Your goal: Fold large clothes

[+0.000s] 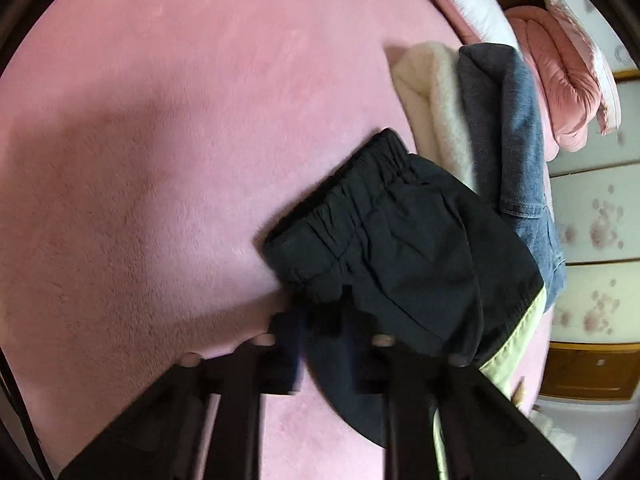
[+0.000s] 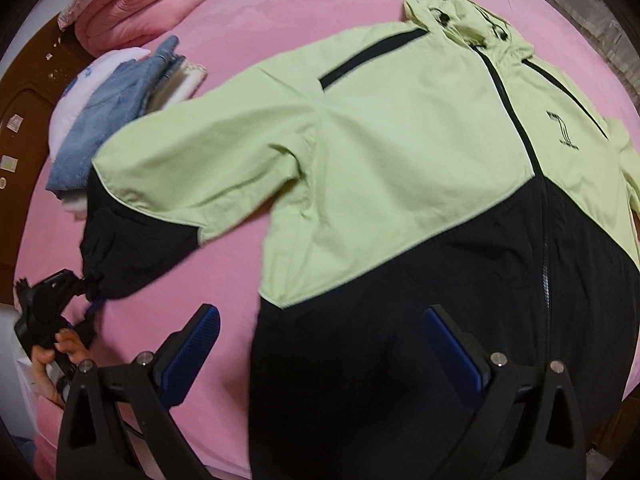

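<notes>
Pink plush bedspread (image 2: 248, 12); lime-and-black thin windbreaker jacket (image 2: 400, 152) lying flat, light, floppy, slippery; left gripper (image 1: 320, 320) clenching black elastic sleeve cuff (image 1: 316, 292), right gripper (image 2: 320, 344) hovering released over near hem.

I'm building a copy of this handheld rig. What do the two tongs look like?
Both are matte black. The right tongs have angular struts with silver bolts and long fingers faced with ribbed blue pads. The left tongs have a blocky black body carrying small white lettering.
</notes>
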`<state>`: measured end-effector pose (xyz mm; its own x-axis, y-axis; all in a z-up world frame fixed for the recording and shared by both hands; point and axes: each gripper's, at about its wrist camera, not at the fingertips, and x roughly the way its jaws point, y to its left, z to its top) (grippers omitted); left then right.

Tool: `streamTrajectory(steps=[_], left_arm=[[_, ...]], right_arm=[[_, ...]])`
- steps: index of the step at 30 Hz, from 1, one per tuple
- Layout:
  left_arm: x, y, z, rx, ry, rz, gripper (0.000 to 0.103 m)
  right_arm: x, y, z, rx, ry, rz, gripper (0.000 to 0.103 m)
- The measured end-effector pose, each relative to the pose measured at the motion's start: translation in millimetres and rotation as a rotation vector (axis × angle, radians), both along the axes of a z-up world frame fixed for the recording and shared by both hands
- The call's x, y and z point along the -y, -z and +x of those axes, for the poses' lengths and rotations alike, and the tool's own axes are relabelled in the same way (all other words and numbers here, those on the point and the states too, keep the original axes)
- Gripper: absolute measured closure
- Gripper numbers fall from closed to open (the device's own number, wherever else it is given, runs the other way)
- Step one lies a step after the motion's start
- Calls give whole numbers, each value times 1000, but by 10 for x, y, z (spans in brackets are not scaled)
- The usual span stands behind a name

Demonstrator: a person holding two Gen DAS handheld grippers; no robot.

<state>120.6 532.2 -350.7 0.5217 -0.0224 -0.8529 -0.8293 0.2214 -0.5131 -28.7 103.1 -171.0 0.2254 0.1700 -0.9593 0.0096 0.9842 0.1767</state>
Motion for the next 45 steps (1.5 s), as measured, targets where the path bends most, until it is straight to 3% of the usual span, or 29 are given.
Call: streamTrajectory(steps=[5,8,11,15,17,22,25,27,30,31,32,34,37,40,42,45], left_arm=[[283,-531,122,43,40,140,97],[535,-854,360,60,140,116,97],[884,-1192,537,151,215,144,97],[1647,-1701,879,257,389,267,97],[2202,-1900,1163,322,534,304,98],[3451,-1999,1630,405,769,257,98],[4130,-1843,1872,422,897,205,98],[4516,-1624,2064,372,971,168,98],[4928,-1203,2328,168,1076,147,85],[4994,-1084,2351,116,1108,148,74],[5083,-969,2389,45,1148,162,54],[5162,-833,2180,-12,1180,196,27],[5002,-818,1931,-46,1186,272,26],[4575,-721,1615,-140,1157,350,25],[4276,-613,1590,-198,1113,376,25],[3806,-424,1539,-312,1069,405,25]], right_arm=[[217,29,-109,-4,55,19,2],[407,18,-159,1,90,49,2],[637,7,-182,18,123,80,2],[1032,4,-162,32,174,107,2],[1331,-28,-141,57,216,121,2],[2082,-95,-52,128,297,90,2],[2535,-121,0,184,342,64,2],[2818,-96,61,209,359,49,2],[3193,9,148,216,361,45,2],[3292,56,178,209,360,44,2],[3382,113,211,199,354,55,2],[3496,203,251,174,345,72,2],[3529,317,262,147,328,150,2],[3424,412,319,133,324,264,12],[3265,521,453,115,318,374,30],[2987,664,705,99,297,472,47]])
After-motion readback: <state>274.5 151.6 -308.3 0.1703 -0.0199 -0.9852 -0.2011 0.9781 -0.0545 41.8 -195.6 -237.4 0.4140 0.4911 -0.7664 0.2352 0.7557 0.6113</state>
